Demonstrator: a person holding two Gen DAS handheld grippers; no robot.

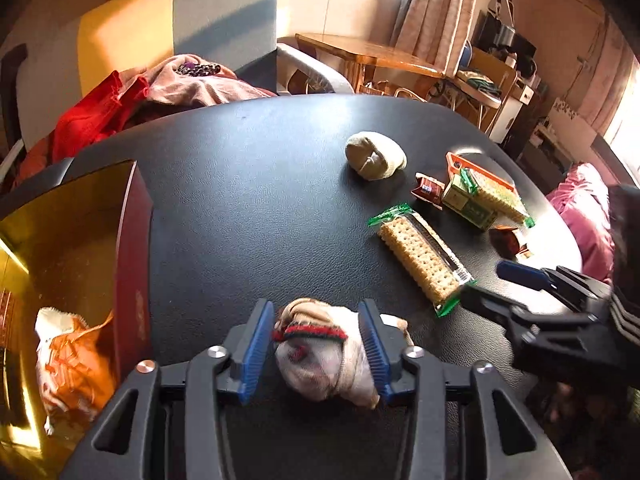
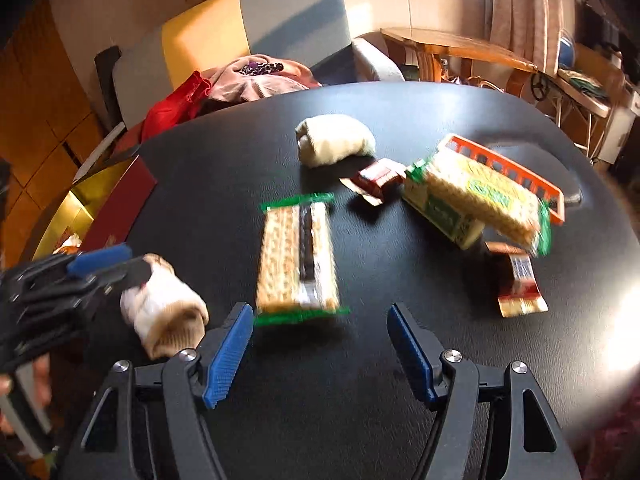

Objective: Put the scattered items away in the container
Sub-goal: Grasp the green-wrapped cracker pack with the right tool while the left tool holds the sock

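Socks first: my left hand-held gripper [image 1: 320, 344] is clenched on a rolled sock [image 1: 320, 356] with a red band, low over the table [image 1: 240, 200] near its front edge. The box [image 1: 80, 240], gold inside and dark red outside, sits just to my left. To do this well I judge I should lift enough to clear its red wall, swing left, and let go only once the roll is fully over the gold floor, since a soft bundle can snag on the rim or spring off the pads.

My right hand-held gripper [image 2: 320, 344] is spread wide and holds nothing, lined up on the near cracker pack [image 2: 298, 256]. I would close across its short width, gently, so the crackers do not break.

Inside the box I can see one thing only, an orange and white bundle [image 1: 64, 364] at the near end; the rest of its floor looks bare.

Left out on the table: a plain sock roll [image 1: 374, 156], a second cracker pack [image 1: 500, 196], a green carton [image 1: 468, 204], two small brown packets [image 1: 430, 190], and an orange rack [image 2: 512, 168].
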